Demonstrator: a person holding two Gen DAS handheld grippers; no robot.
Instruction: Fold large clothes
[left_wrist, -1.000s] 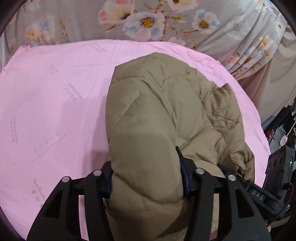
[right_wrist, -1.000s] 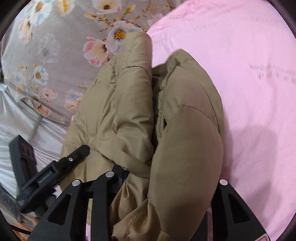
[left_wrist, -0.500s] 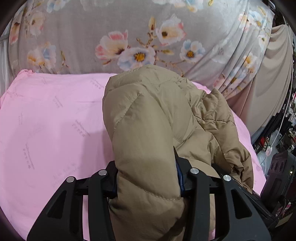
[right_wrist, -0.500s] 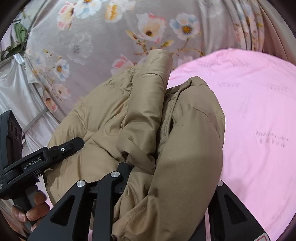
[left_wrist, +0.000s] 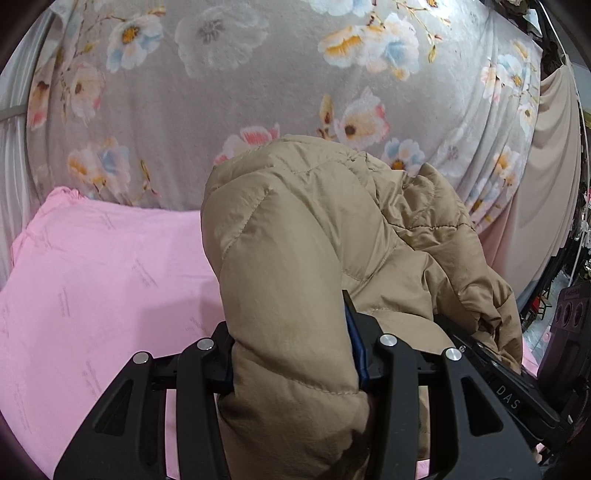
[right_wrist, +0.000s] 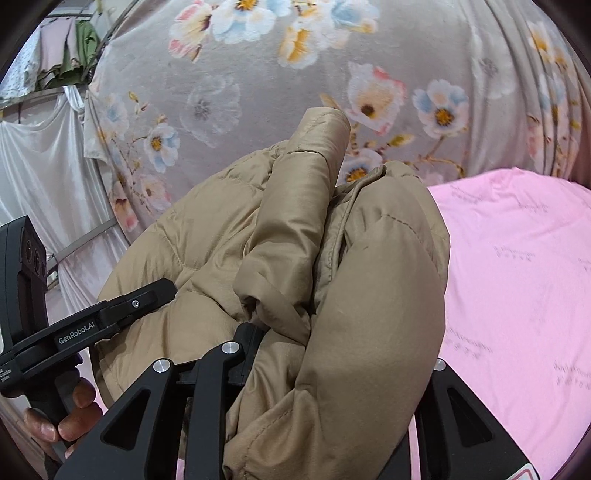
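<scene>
Both tongs clamped on the tan puffer jacket (left_wrist: 314, 236): left tongs (left_wrist: 291, 354) & right tongs (right_wrist: 332, 354) hold it bunched above the pink sheet (left_wrist: 92, 280), floral curtain (left_wrist: 221, 92) behind.

left claw (left_wrist: 291, 350): black, silver screws, blue pads | right claw (right_wrist: 332, 354): black, silver screws
</scene>
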